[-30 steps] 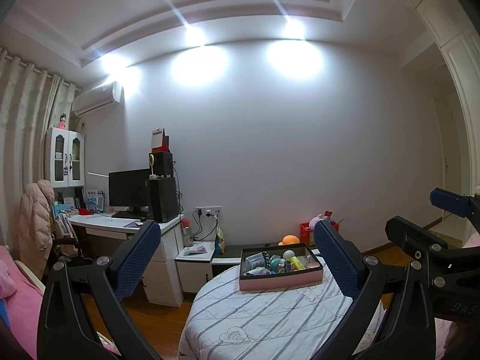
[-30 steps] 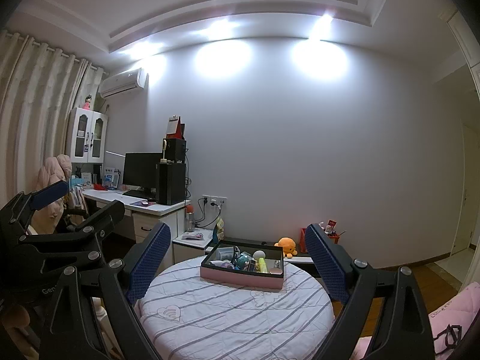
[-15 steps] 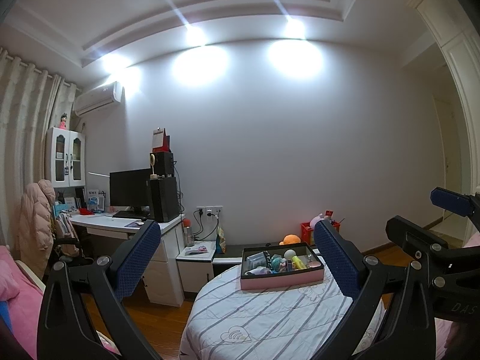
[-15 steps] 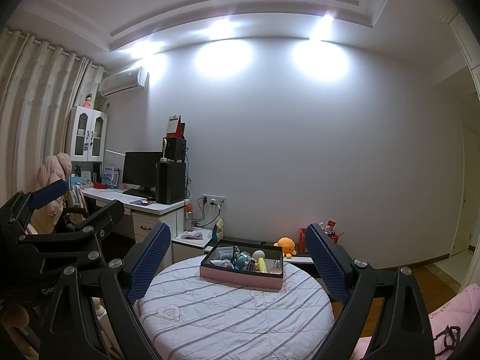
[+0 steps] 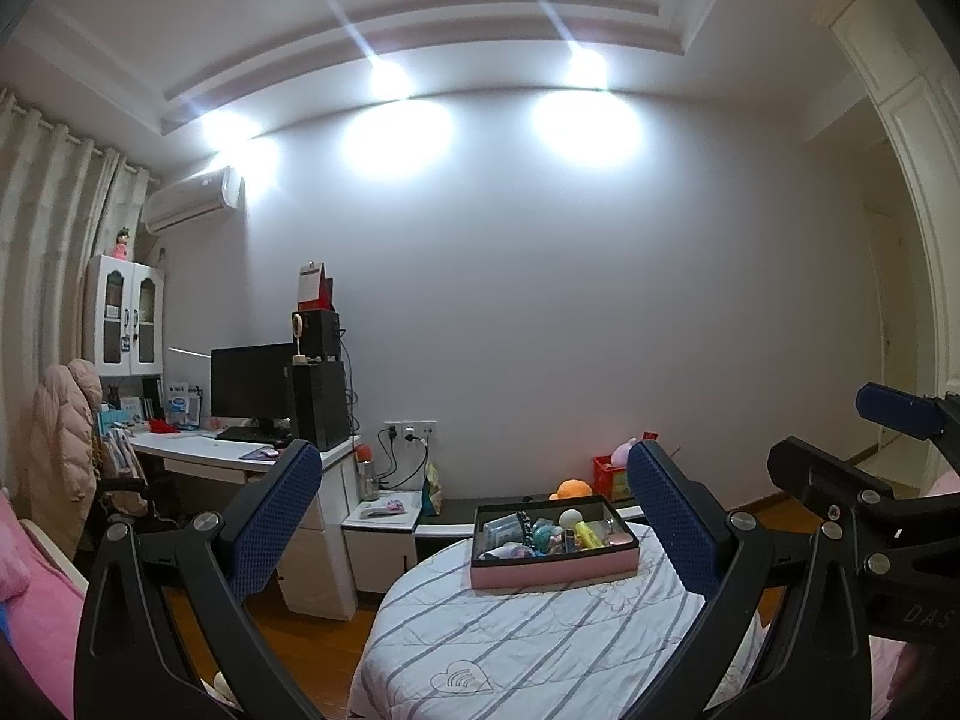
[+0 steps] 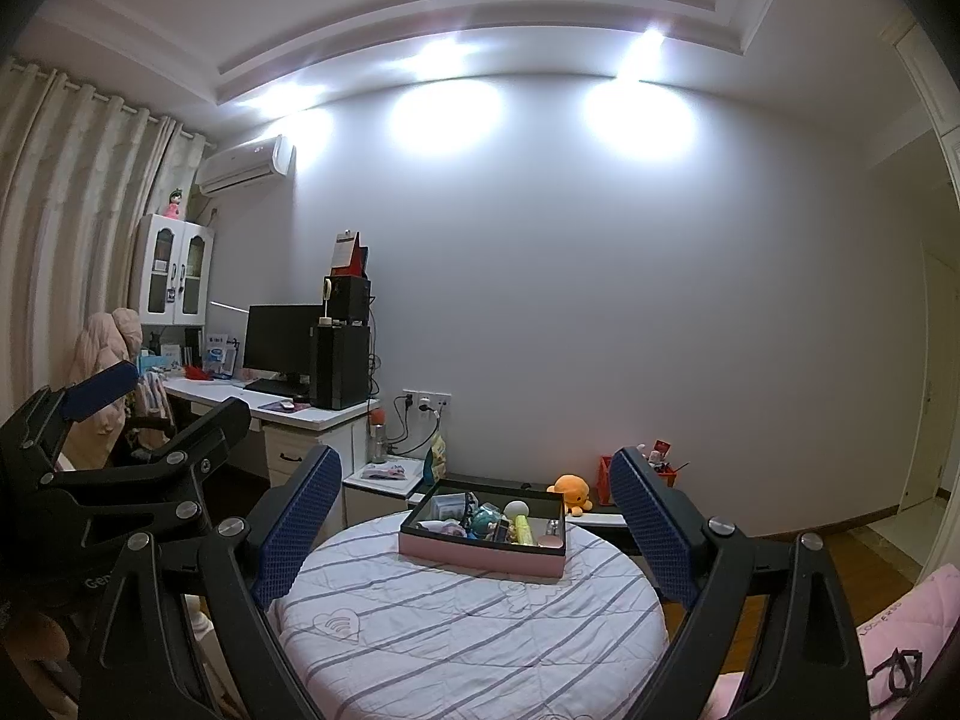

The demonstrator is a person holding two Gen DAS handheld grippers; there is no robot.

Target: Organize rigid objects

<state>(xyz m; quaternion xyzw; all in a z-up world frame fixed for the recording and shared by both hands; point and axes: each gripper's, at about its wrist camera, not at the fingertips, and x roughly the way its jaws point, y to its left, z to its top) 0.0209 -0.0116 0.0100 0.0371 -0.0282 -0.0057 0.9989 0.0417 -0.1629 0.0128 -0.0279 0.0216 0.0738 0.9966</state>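
Both tools are spread wide with nothing between the blue pads. The left tool (image 5: 468, 498) and the right tool (image 6: 474, 504) hang in the air side by side, well short of the pink box (image 6: 483, 558). That box sits on the far part of the round worktop (image 6: 468, 642) with the striped cover, and it's stuffed with small items: a yellow tube (image 6: 523, 531), a white ball (image 6: 515, 508), a teal thing. Behind the box there's an orange plush (image 6: 569, 491), and off to its left a black monitor (image 6: 276, 339).

Box (image 6: 483, 558) contents too small
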